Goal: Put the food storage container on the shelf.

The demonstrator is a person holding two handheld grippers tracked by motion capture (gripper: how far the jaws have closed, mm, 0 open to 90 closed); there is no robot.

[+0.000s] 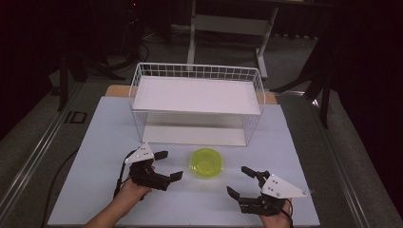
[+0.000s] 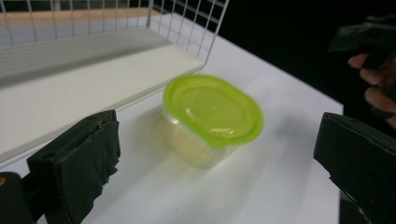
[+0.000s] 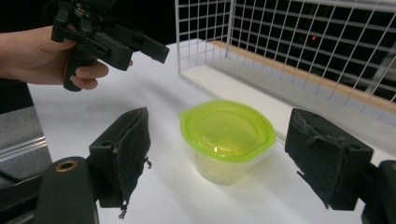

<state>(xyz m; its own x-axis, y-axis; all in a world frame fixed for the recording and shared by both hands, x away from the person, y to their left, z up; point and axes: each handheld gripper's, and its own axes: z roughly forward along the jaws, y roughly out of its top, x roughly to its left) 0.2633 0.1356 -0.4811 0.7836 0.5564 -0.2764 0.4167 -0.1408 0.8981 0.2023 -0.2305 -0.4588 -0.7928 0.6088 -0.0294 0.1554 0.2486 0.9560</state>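
The container (image 1: 206, 163), clear tub w/ lime-green lid, sits upright on the white counter (image 1: 95, 142), just near of the wire rack (image 1: 197, 104), roughly centred btwn the two hands. Nothing is touching it.

The left gripper (image 1: 166, 165) is to the container's left, fingers spread wide, released, nothing btwn them. In the left gripper view the tub sits ahead of the gap, apart from both pads. The right gripper (image 1: 240, 183) is near-right of the tub, fingers also apart and empty. In the right gripper view (image 3: 219, 154) the tub lies in line w/ the gap but farther out, not inside it.

Risks from here, as I judge it:
- The tub looks light and the counter smooth. If one finger meets it before the other, it'll likely skid or spin away rather than get clamped.
- A pinch on the lid rim alone could pop the lid or let the tub slip out, so aim at the body wall.
- The clear wall looks thin, so a hard squeeze may buckle it.
- The rack's front wires and lower shelf (image 1: 195, 135) are just beyond the tub. A forward push could jam it against the wire, or a finger could snag the mesh.
- Both grippers closing in at once could collide over the tub.
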